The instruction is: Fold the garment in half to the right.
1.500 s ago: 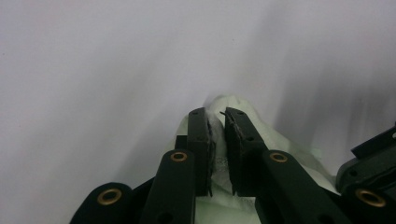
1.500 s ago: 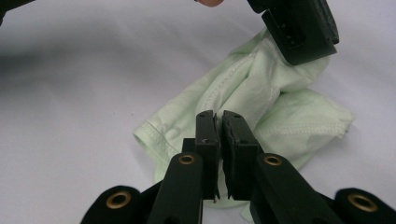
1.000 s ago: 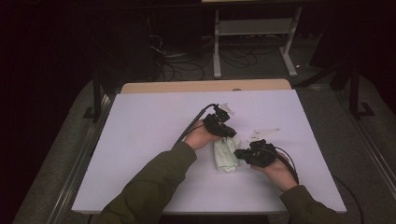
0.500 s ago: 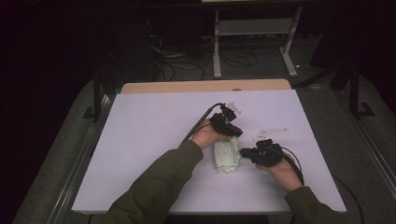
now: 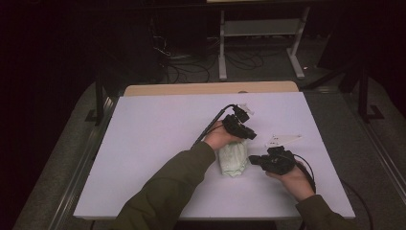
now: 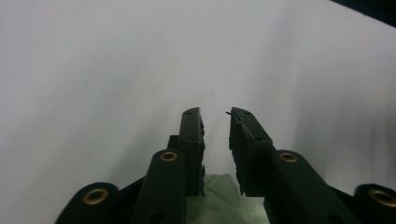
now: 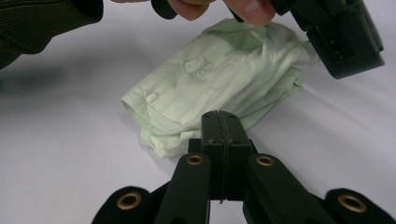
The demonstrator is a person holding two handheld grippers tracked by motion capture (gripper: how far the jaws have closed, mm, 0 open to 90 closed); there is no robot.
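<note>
- Nearest the person, the right gripper [image 5: 253,160] sits low at the right edge of the folded cloth [image 5: 233,158]. In its own view the jaws are pressed flat together with nothing between them, the tips just short of the cloth's [image 7: 215,88] hemmed edge.
- The cloth, pale green and bunched into a thick fold, lies on the white table [image 5: 143,143], between the two grippers, right of centre.
- Just beyond it, the left gripper [image 5: 250,135] hangs over the far end of the cloth. Its jaws have just been opening: a narrow gap shows between the pads, nothing in it, and the cloth [image 6: 219,200] lies below and behind the tips.
- Farther right, a small white plastic piece [image 5: 282,139] lies alone.
</note>
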